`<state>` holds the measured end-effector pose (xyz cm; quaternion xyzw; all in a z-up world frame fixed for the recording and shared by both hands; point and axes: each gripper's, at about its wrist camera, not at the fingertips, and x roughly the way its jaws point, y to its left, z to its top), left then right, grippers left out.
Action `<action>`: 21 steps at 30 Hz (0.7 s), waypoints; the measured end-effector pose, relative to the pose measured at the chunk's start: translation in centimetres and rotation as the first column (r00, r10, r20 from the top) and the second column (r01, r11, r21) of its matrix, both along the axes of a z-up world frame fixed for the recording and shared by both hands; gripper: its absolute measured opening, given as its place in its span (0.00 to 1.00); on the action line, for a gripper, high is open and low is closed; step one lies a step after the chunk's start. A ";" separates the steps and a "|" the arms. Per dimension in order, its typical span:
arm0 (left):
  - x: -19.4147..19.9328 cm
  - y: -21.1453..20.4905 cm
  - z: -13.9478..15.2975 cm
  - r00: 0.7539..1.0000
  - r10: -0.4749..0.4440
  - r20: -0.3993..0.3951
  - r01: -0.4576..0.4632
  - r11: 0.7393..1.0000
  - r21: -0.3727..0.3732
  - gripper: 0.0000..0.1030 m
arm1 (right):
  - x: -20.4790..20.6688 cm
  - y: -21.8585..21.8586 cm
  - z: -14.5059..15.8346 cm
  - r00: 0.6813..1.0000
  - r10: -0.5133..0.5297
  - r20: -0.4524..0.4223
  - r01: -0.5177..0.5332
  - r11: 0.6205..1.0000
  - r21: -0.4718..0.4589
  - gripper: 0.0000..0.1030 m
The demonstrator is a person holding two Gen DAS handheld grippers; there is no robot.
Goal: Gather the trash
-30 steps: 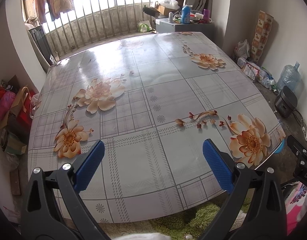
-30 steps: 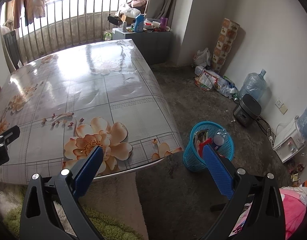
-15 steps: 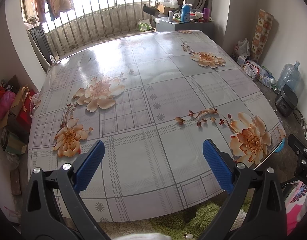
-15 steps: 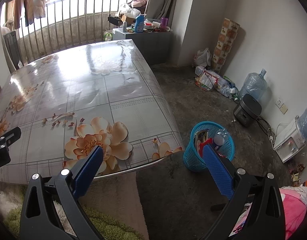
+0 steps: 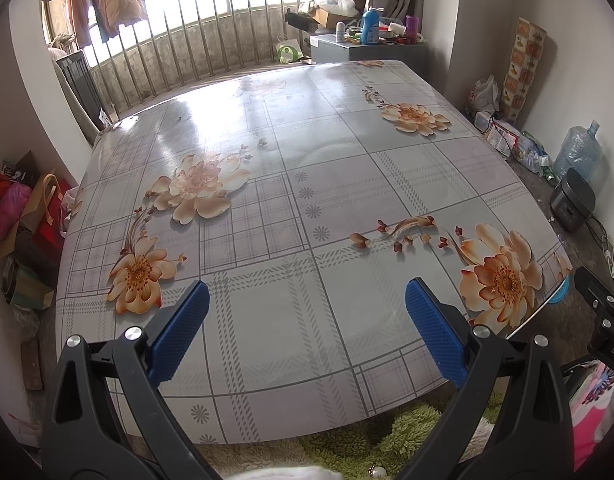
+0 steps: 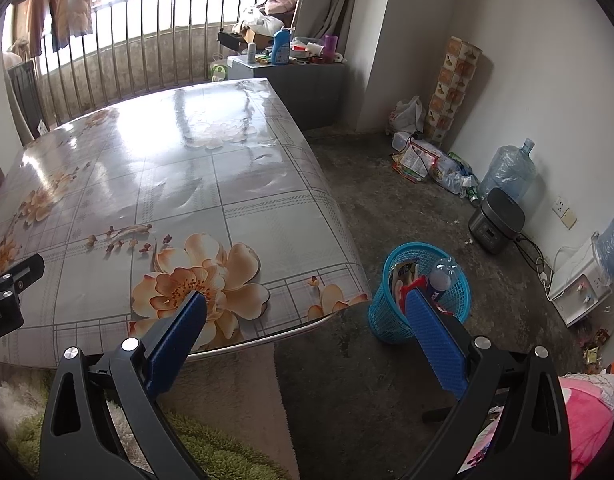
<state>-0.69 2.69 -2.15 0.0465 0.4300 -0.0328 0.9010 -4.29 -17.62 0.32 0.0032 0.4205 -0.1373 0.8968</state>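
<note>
Holding position: you kept both tools low at the near edge of the table (image 5: 291,216), over the green shag rug (image 5: 387,436).
Left gripper: your left gripper (image 5: 307,312) had its blue pads spread wide and gripped nothing; only flowered tablecloth lay between them.
Right gripper: your right gripper (image 6: 307,320) was equally wide open and empty, aimed past the table corner toward the floor.
Where the trash was: the tabletop showed no loose litter in either view. What looked collected sat in the blue basket (image 6: 423,308) on the concrete floor, just beside the table's near right corner; a crushed clear bottle (image 6: 443,276) and snack wrappers (image 6: 405,276) stood up out of it.
More litter: a heap of wrappers and bags (image 6: 427,164) lay by the far wall, well apart from you, next to a water jug (image 6: 507,168).
Handling, as a judgement: the bottle looked light, thin-walled and slippery, so you would have done best to pinch it at the neck or cap. Wrappers would be limp and nearly weightless; a crumpled fold gives the pads more to bite than a flat edge.
Basket, as a judgement: its mesh wall seemed light and springy, so taking the rim would be firmer than squeezing its side.
</note>
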 end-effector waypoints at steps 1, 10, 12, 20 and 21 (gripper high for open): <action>0.0 0.0 0.0 1.000 0.000 0.000 0.000 1.000 0.000 0.92 | 0.0 0.0 0.0 1.000 0.000 0.000 0.000 1.000 -0.001 0.94; 0.0 0.0 0.0 1.000 -0.001 0.001 0.001 1.000 0.001 0.92 | 0.0 -0.1 -0.1 1.000 0.002 0.001 -0.002 1.000 0.000 0.94; 0.0 0.0 0.0 1.000 -0.001 0.000 0.001 1.000 0.000 0.92 | 0.0 -0.1 -0.1 1.000 0.001 0.000 -0.001 1.000 0.001 0.94; -0.1 -0.1 0.0 1.000 -0.001 0.000 0.001 1.000 0.001 0.92 | 0.0 -0.1 -0.2 1.000 -0.001 -0.001 0.001 1.000 0.007 0.94; -0.1 -0.1 0.0 1.000 0.000 0.000 0.000 1.000 0.000 0.92 | 0.0 0.0 -0.2 1.000 -0.001 -0.001 0.001 1.000 0.007 0.94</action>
